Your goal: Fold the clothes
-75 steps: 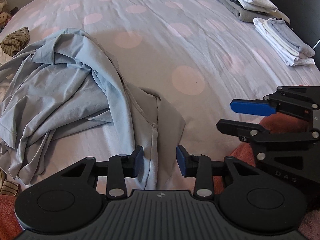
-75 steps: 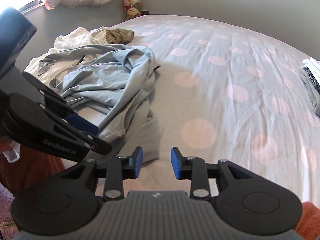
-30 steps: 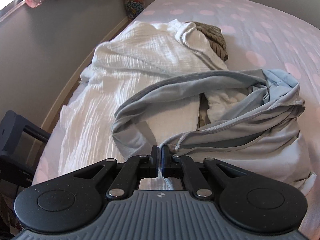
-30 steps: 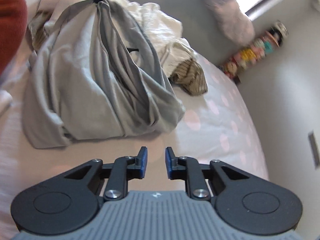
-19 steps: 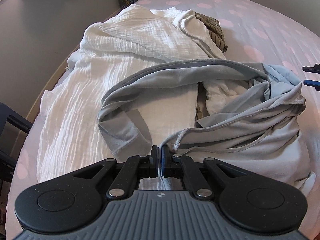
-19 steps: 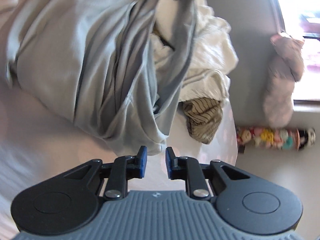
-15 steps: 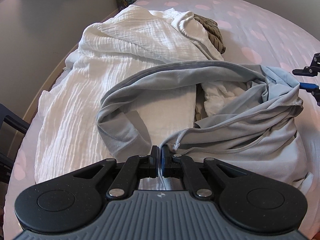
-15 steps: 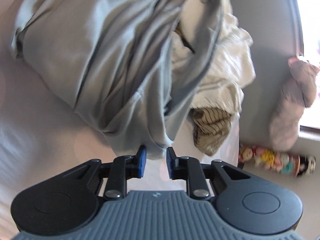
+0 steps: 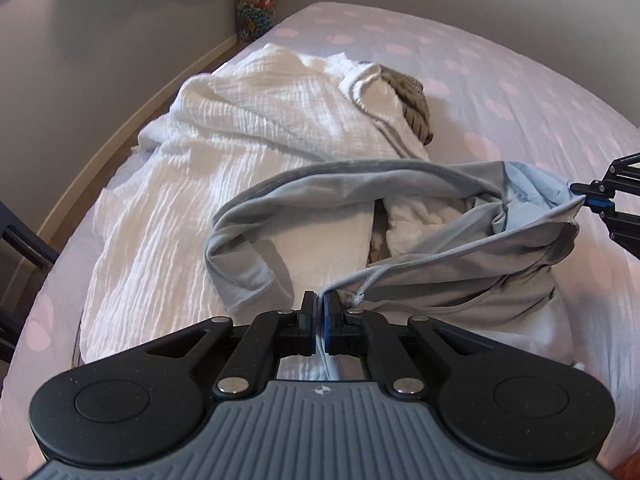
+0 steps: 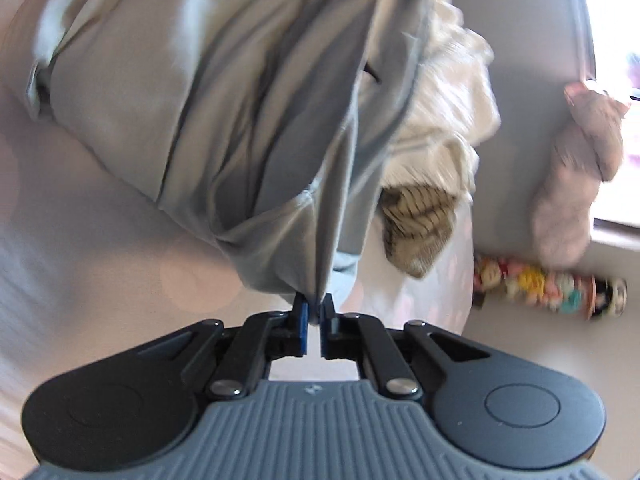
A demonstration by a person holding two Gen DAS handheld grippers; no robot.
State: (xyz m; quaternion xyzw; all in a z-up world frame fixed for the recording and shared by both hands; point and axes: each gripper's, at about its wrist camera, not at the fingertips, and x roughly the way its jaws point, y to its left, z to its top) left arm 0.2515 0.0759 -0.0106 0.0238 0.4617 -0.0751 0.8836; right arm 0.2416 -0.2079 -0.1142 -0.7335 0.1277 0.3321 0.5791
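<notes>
A light grey-blue garment [image 9: 448,248] lies crumpled across the bed, its hem stretched between both tools. My left gripper [image 9: 319,312] is shut on one edge of it, close to the camera. At the far right edge of that view my right gripper [image 9: 588,196] pinches the opposite corner. In the right wrist view the right gripper [image 10: 314,314] is shut on a bunched fold of the same garment [image 10: 208,96], which hangs up and away from the pads. A white crinkled garment [image 9: 224,152] lies underneath and to the left.
A brown striped piece of cloth [image 9: 416,108] sits beyond the white garment. The bed sheet [image 9: 500,80] is pale lilac with pink dots. Soft toys [image 9: 256,0] stand by the grey wall at the bed's far corner. A dark frame [image 9: 16,236] stands left of the bed.
My right gripper rolled, came up to the grey-blue garment's far corner and closed on it. The left gripper kept its hold and rose slightly.
</notes>
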